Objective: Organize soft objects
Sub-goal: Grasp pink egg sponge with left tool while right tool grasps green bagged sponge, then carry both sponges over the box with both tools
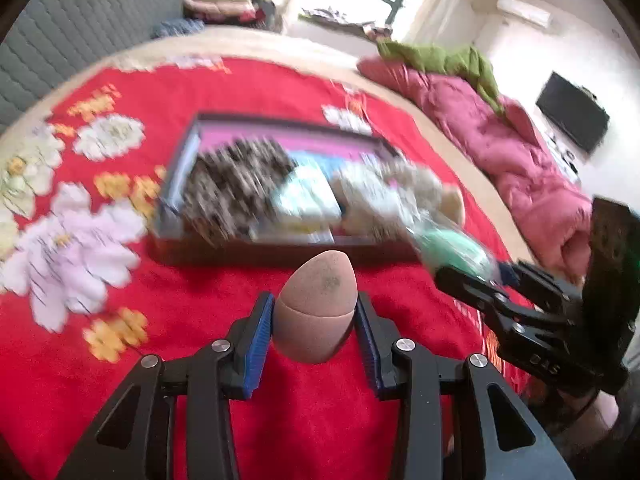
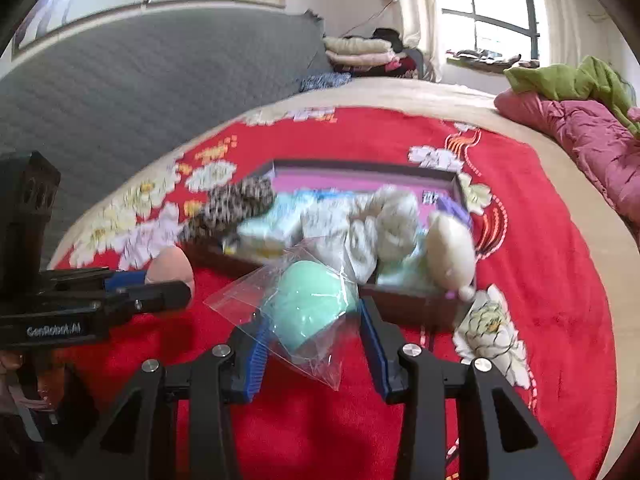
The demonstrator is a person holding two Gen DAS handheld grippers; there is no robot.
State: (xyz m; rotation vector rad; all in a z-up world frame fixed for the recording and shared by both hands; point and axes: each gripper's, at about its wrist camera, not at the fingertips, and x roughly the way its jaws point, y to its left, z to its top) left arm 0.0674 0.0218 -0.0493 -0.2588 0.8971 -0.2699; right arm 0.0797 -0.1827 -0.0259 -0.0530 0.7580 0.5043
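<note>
While both grippers hang above the red blanket, each has 1 soft item clamped:

Left gripper [image 1: 314,322]: clenched on a pink sponge [image 1: 316,308]; blue pads press it on both sides, pointed tip aimed fwd toward the box. Also seen from the right wrist cam at far left [image 2: 182,280], sponge [image 2: 172,266] poking out past the fingers.

Right gripper [image 2: 314,330]: grasping a clear bag [image 2: 280,320] w/ a mint sponge [image 2: 310,306] inside; bag crumpled, corners sticking out left and down past the pads. From the left wrist cam it sits at right [image 1: 468,276], bag end [image 1: 448,246] over the box's near right corner.

Box [image 1: 280,250]: dark, shallow, pink lining inside; lies on the blanket just ahead of both grippers.

Box contents: leopard-print cloth [image 1: 236,190] at left, pale blue-white packet [image 1: 308,200] in the middle, cream fluffy cloth [image 2: 380,224] at right, cream plush bit [image 2: 450,248] over the right rim. All blurred, exact shapes hard to tell.

Blanket [image 1: 200,300]: red w/ white, lilac and yellow flowers; covers the bed.

Quilt [image 1: 500,148]: pink, bunched along the bed's right edge, green cloth [image 1: 444,58] on top.

Headboard [image 2: 140,80]: grey, quilted, behind the bed.

Folded bedding [image 2: 360,54]: stacked near the window, far side.

TV [image 1: 572,118]: black, on the right wall.
</note>
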